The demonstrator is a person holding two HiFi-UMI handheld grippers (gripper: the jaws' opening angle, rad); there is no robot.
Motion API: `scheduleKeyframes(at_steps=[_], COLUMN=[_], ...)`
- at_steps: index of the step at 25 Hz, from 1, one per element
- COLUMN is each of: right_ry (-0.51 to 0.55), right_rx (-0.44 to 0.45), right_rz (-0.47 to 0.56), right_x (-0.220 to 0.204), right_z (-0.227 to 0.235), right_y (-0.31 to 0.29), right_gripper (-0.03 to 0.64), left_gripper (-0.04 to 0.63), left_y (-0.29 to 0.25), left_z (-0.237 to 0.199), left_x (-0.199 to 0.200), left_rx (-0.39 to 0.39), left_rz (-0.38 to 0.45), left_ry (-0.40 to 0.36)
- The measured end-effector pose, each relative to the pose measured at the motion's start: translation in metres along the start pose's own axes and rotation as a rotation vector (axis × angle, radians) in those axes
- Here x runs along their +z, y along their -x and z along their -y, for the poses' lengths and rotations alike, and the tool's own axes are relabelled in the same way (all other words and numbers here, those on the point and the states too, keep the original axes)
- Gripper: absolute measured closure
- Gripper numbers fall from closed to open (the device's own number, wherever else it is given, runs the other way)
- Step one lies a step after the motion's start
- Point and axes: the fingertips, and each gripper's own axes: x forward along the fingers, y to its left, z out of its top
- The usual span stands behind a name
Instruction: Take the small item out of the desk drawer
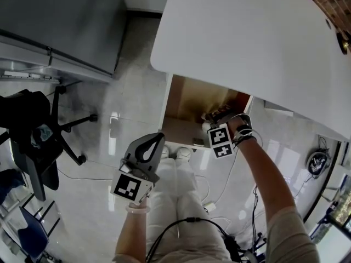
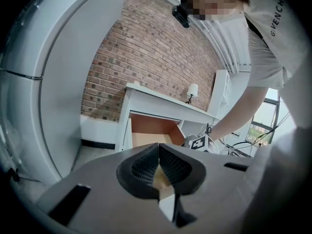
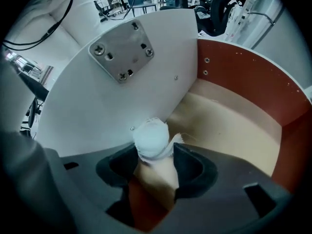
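The desk drawer (image 1: pixel 184 100) stands pulled out under the white desk top (image 1: pixel 247 43). My right gripper (image 1: pixel 216 116) reaches into it. In the right gripper view a small white wad (image 3: pixel 151 138) lies on the tan drawer floor against the white front panel (image 3: pixel 97 106), right between the fingertips of my right gripper (image 3: pixel 153 152). The jaws stand wide on either side of it. My left gripper (image 1: pixel 147 152) hangs over the person's lap, clear of the drawer. Its jaws (image 2: pixel 158 152) are shut and hold nothing.
Red-brown drawer walls (image 3: pixel 243 77) close in the right gripper. A black office chair (image 1: pixel 33 130) stands at the left, below a grey cabinet (image 1: pixel 60 21). Cables (image 1: pixel 219 201) trail over the glossy floor by the person's legs. A brick wall (image 2: pixel 146 48) is behind the desk.
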Motion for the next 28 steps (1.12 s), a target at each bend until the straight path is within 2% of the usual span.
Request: scheduleKeyframes(at_steps=[4,10,19,28], right_ry=[0.026,-0.025,-0.307,-0.521], right_rx=[0.019,-0.032,-0.134,-0.257], right_rz=[0.011,0.044,0.144,0.283], right_x=[0.001,0.005,0.006,0.018], right_z=[-0.005,-0.001,0.013,0.019], right_y=[-0.003,0.01,0.055,0.111], right_gripper=[0.434,0.446,0.448,0.448], left_gripper=[0.591,0.591,0.59,0.591], left_y=[-0.001,-0.001,-0.007,-0.011], left_z=[0.0,0.001,0.006,0.016], left_x=[-0.006,-0.009,0.002,0.016], left_rx=[0.003,-0.014,-0.034,-0.046], left_rz=[-0.01,0.0,-0.013,-0.01], left_ry=[0.017,0.015,0.007,0.012])
